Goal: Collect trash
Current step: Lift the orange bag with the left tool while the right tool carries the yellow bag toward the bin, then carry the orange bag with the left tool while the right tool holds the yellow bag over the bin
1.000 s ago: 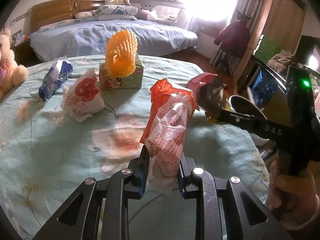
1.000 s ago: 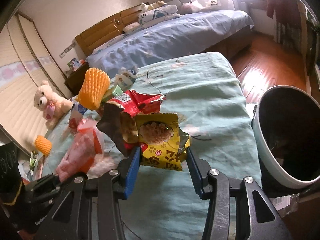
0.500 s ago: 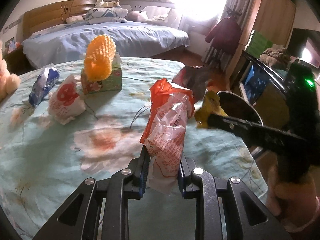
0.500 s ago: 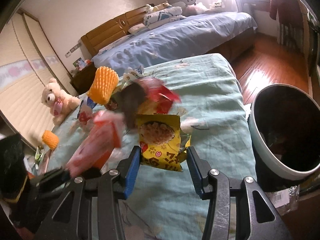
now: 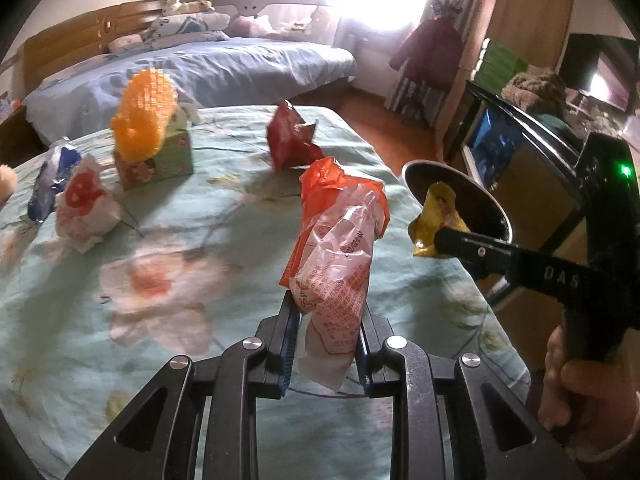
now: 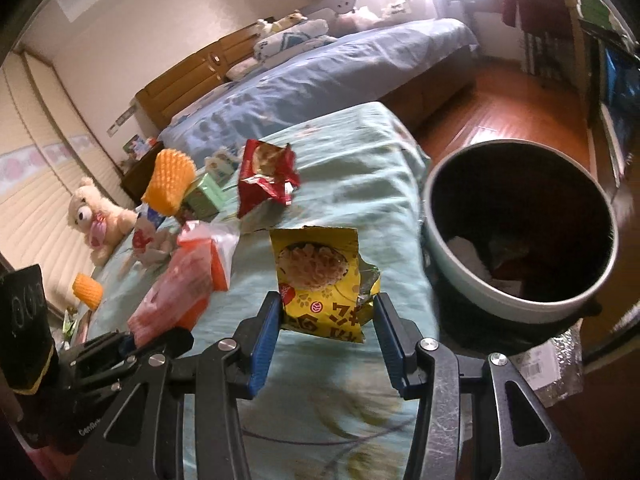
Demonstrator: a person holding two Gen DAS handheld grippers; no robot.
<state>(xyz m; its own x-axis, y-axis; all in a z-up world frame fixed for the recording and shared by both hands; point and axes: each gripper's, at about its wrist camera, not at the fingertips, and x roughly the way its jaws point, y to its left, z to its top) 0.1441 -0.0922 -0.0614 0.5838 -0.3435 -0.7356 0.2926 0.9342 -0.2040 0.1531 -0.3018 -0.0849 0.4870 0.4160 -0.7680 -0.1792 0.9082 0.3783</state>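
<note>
**Two wrappers carried toward the bin**

The left tongs (image 5: 324, 354) clench an orange-and-clear wrapper (image 5: 340, 240); the right tongs (image 6: 326, 336) grasp a yellow snack packet (image 6: 320, 280). Both hang above the table (image 6: 360, 184), near the dark trash bin (image 6: 520, 304) beside its edge. Risk: released short of the rim, the light packets could flutter onto the floor. A red packet (image 6: 266, 176) is motion-blurred; whether it is resting on the table cannot be told. The bin's contents are dim.

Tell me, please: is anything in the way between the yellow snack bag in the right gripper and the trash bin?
Nothing visible is. The right gripper holds the yellow snack bag above the table's edge, and the trash bin stands open beside it on the right, with only air between. The red wrapper lies farther back.
</note>
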